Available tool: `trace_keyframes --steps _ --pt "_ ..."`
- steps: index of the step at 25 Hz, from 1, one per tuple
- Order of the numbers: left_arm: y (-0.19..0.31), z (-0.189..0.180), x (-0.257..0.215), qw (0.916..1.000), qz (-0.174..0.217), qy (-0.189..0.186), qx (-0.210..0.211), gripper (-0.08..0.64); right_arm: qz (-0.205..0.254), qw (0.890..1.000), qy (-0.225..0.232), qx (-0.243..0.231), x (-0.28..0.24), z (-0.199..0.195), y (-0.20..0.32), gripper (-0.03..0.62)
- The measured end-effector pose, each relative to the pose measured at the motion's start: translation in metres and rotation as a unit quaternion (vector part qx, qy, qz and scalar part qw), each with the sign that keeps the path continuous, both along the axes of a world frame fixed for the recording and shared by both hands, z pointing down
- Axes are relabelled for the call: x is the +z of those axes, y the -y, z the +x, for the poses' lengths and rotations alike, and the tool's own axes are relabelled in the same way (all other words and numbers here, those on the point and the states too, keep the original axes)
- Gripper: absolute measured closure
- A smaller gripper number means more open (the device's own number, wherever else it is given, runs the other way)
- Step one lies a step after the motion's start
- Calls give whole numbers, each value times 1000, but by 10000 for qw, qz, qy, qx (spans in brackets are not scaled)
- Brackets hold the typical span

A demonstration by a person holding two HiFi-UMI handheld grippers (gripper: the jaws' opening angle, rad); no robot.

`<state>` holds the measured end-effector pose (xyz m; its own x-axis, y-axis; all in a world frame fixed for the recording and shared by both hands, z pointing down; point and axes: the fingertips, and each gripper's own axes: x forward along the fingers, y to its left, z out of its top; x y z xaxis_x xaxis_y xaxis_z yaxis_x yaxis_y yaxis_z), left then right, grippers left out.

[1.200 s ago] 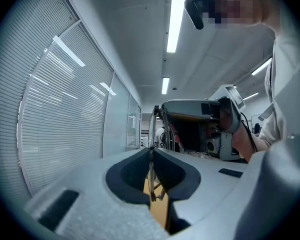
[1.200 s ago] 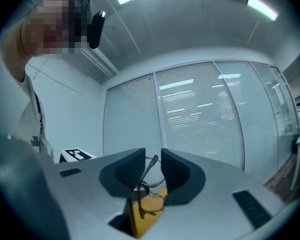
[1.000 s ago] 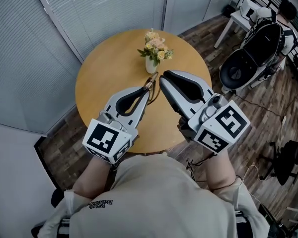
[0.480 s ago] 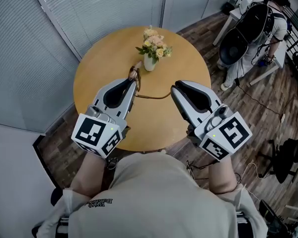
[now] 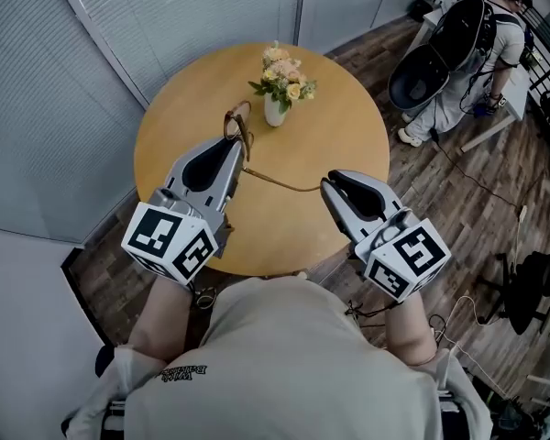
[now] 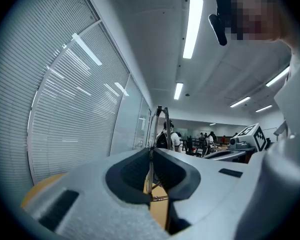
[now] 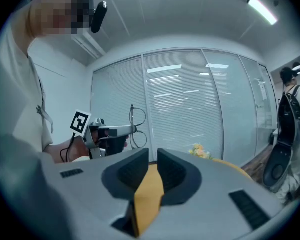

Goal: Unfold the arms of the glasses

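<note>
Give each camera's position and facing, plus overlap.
Head view: on the person's head, steeply down at the round table; shows shirt, forearms, left gripper, right gripper.
Left gripper view: on left gripper, along jaws shut on the glasses, toward blinds; shirt at right.
Right gripper view: on right gripper, past parted, empty jaws toward left gripper; shirt at left.
Shared: all three show the glasses.

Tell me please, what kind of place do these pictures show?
Probably an open-plan office or meeting area. Glass partitions with slatted blinds line the walls, long strip lights run along the ceiling, and a round wooden table carries a vase of flowers.
</note>
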<state>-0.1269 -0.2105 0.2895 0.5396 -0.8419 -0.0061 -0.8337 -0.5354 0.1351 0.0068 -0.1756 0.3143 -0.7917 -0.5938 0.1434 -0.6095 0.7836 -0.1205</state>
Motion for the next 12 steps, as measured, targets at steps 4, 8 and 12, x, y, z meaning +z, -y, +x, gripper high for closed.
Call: trace_keyframes --steps 4,8,12 --pt "-2 0 2 10000 -52 5 -9 522 -120 9997 -200 24 18 1 -4 526" --pt "0 1 8 9999 -89 107 -10 520 -85 9991 -424 37 31 -2 -5 526" --pt "-1 0 14 9997 -149 191 -58 522 -47 9991 -428 -22 26 -1 -8 526"
